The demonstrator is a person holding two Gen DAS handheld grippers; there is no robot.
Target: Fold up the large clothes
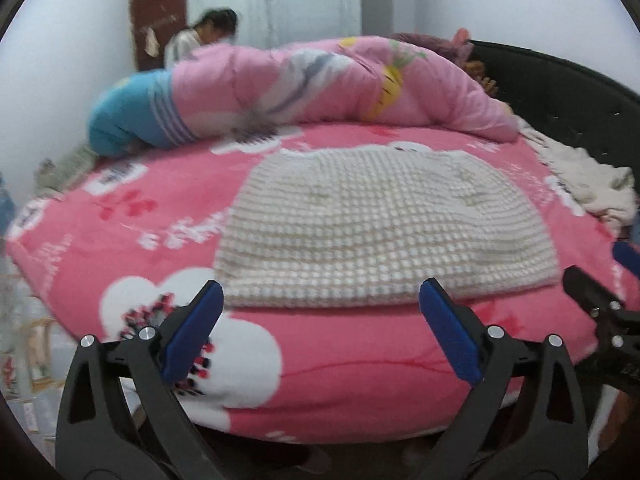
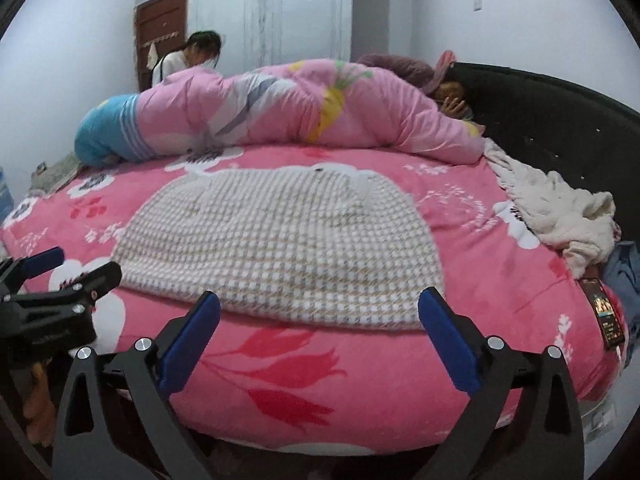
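The checked garment (image 2: pixel 276 248) lay flat mid-bed on the pink floral blanket (image 2: pixel 480 240), folded into a rough rectangle, long axis across the bed, near edge toward the grippers. Beige-and-white check weave. Left gripper (image 1: pixel 320 332) and right gripper (image 2: pixel 318 332) both gaped, holding nothing, short of its hem.

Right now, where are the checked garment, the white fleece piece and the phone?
checked garment (image 2: pixel 280 248), right wrist view, middle of the flat fabric.
white fleece piece (image 2: pixel 560 212), right wrist view, centre of the crumpled heap.
phone (image 2: pixel 603 312), right wrist view, its screen.
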